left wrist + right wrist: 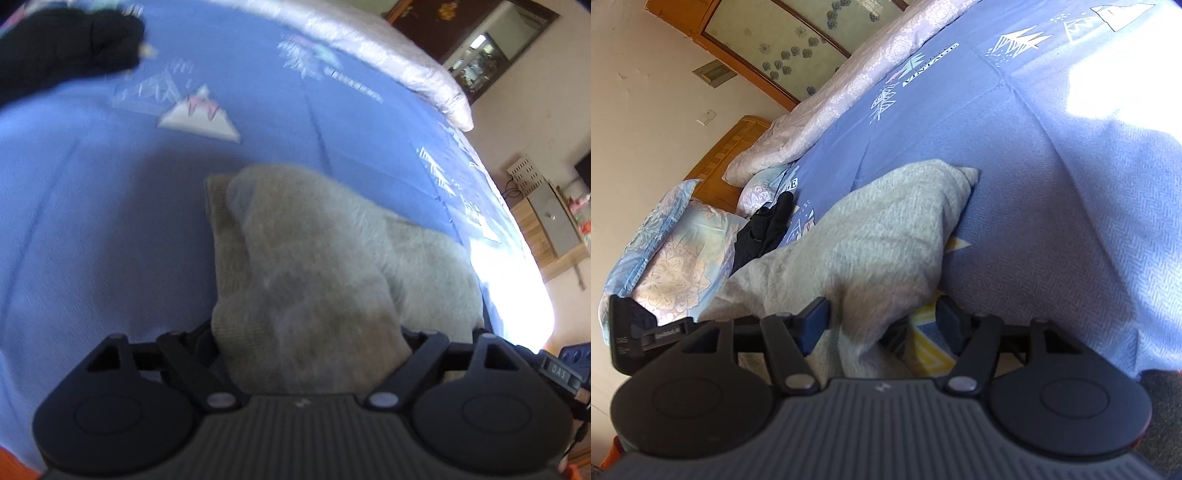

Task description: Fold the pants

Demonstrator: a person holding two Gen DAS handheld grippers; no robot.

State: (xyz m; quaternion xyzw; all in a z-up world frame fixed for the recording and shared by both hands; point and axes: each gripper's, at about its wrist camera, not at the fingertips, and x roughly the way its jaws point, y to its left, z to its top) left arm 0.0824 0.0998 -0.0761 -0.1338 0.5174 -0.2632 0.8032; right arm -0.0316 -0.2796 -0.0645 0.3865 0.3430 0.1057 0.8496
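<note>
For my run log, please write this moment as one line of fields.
task: fold pants | grey pants: bunched on blue bedsheet | left gripper: cloth between jaws, grip unclear | right gripper: open around a fold | black garment: apart

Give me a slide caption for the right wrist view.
Right gripper straddles a fold of grey pants on a blue patterned bedsheet, black garment beyond.

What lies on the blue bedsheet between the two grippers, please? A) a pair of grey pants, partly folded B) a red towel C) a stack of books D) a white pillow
A: soft grey pants are bunched in folded layers on the blue bedsheet, running up between the fingers of the left gripper and the right gripper.
</note>
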